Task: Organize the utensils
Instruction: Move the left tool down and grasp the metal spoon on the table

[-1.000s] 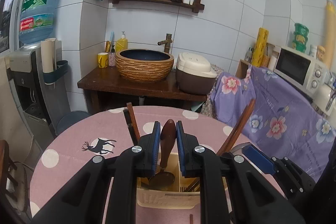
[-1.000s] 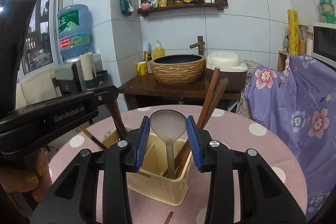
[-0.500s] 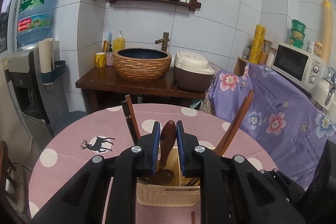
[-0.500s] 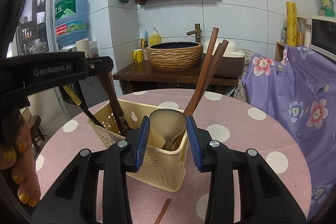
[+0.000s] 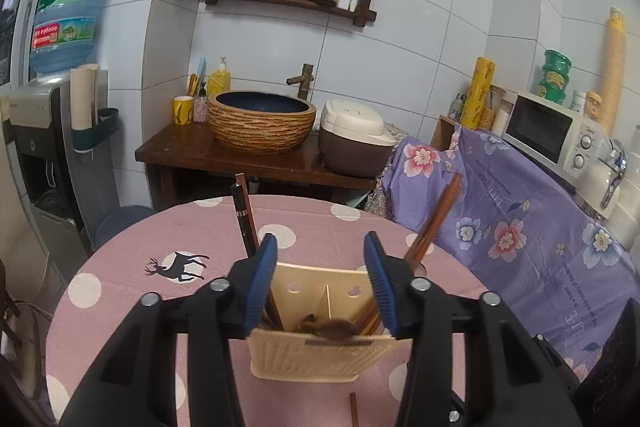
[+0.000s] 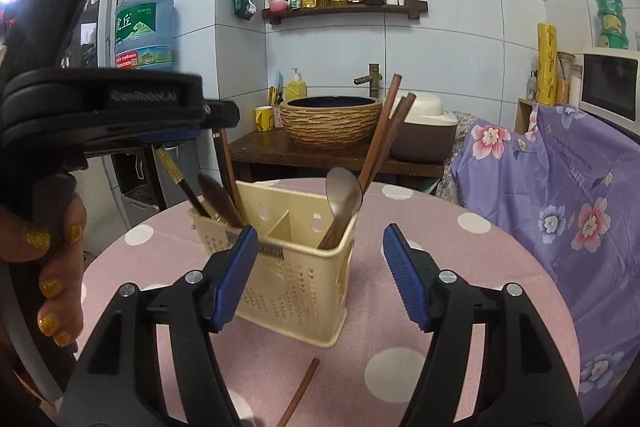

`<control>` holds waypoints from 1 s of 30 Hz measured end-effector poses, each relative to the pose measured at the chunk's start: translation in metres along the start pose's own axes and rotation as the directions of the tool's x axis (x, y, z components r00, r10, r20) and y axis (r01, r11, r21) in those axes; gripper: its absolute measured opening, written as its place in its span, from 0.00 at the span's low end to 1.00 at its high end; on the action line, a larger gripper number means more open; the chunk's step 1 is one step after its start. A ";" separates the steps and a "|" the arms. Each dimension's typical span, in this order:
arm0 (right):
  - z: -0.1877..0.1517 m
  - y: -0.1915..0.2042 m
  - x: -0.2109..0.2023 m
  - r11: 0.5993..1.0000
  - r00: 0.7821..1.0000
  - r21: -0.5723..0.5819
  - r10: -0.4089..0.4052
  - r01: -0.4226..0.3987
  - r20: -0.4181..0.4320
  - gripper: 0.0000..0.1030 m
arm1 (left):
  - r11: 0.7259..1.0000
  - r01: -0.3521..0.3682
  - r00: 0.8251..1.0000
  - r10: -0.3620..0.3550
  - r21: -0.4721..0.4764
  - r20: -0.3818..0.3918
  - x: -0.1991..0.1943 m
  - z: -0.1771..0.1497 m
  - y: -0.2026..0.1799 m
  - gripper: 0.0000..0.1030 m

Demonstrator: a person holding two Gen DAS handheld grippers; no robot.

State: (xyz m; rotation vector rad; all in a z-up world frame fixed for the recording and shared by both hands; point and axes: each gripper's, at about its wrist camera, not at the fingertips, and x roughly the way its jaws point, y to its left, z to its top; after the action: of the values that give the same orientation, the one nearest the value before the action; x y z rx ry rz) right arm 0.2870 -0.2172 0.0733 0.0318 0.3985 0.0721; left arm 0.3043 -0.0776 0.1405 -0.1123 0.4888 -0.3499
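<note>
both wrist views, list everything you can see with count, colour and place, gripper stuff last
utensil caddy: one, cream, on the table, divided inside
metal spoon: one, silver, standing in the caddy's right compartment
wooden spoon: one, dark brown, in the left compartment
chopsticks: brown, several, leaning out of both compartments; one black with gold end
loose chopstick: one, brown, lying on the table in front of the caddy
table: one, round, pink cloth with white dots
basin: one, woven brown, on the dark counter behind
rice cooker: one, white and brown, beside the basin
microwave: one, white, far right
water bottle: one, blue, left
left gripper: jaws just opened, empty
right gripper: jaws just opened, empty
</note>
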 end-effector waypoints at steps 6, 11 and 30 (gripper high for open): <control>-0.026 -0.016 -0.022 0.999 0.998 0.036 -0.035 0.037 -0.056 0.66 | 1.000 0.014 0.999 -0.014 0.004 0.036 -0.046 -0.034 0.003 0.63; -0.061 -0.028 -0.031 0.996 0.986 0.069 -0.046 0.058 -0.160 0.68 | 0.995 -0.028 0.998 0.033 0.096 -0.050 -0.062 -0.092 0.000 0.62; -0.122 -0.033 -0.041 0.990 0.956 0.091 -0.076 0.106 -0.284 0.68 | 0.990 0.062 0.887 0.005 0.128 -0.462 -0.038 -0.229 -0.021 0.21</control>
State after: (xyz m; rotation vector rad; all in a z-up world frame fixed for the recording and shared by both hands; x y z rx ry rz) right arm 0.2038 -0.2510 -0.0242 0.1081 0.6871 -0.0370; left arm 0.1572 -0.0890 -0.0404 0.1051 0.9342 -0.4411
